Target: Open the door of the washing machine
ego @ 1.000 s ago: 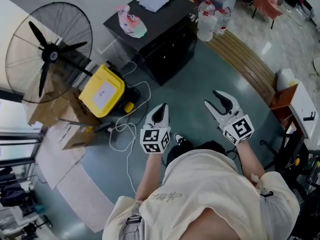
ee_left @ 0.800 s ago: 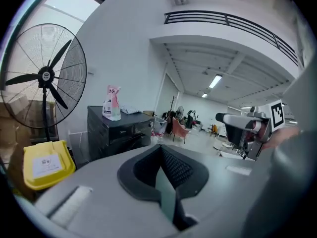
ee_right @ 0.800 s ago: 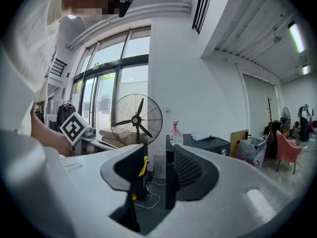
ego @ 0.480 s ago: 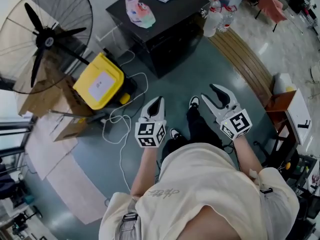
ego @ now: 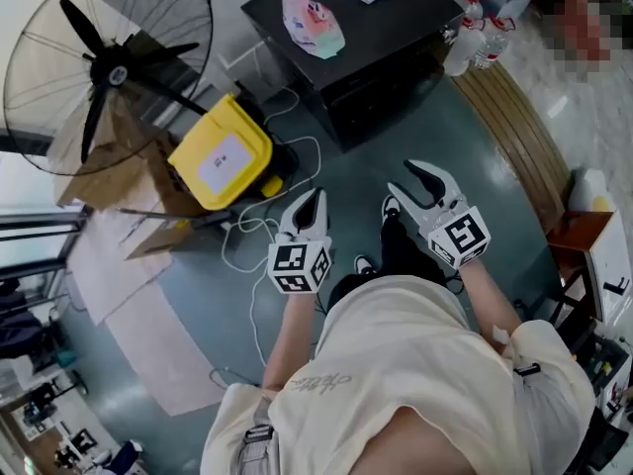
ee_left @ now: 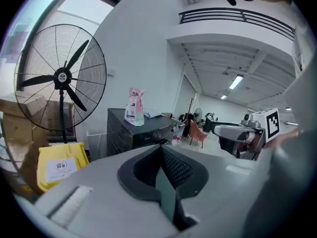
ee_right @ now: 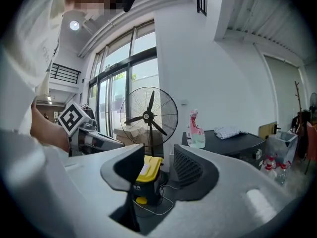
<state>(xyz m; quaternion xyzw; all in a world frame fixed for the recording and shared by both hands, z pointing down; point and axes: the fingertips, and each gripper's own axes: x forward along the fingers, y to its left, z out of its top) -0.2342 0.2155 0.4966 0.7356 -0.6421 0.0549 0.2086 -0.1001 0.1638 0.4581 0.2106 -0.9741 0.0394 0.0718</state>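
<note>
A black box-shaped appliance (ego: 381, 38) stands on the floor ahead, well beyond both grippers; I cannot tell whether it is the washing machine, and no door shows open. It also appears in the left gripper view (ee_left: 136, 133) and the right gripper view (ee_right: 237, 145). A pink and white bag (ego: 312, 16) and a folded cloth lie on top of it. My left gripper (ego: 313, 204) is held in the air with its jaws shut and empty (ee_left: 161, 152). My right gripper (ego: 407, 184) is open, nothing between its fingers (ee_right: 157, 157).
A large standing fan (ego: 109, 67) and cardboard boxes (ego: 109, 181) are at the left. A yellow-topped machine (ego: 223, 156) with a loose white cable (ego: 247, 245) sits on the floor before the left gripper. Water bottles (ego: 465, 43) and a wooden floor strip (ego: 524, 137) lie to the right.
The person has stepped forward and the view has swung; the black appliance now sits further right and higher in the head view. Both grippers keep the same pose and jaw state.
</note>
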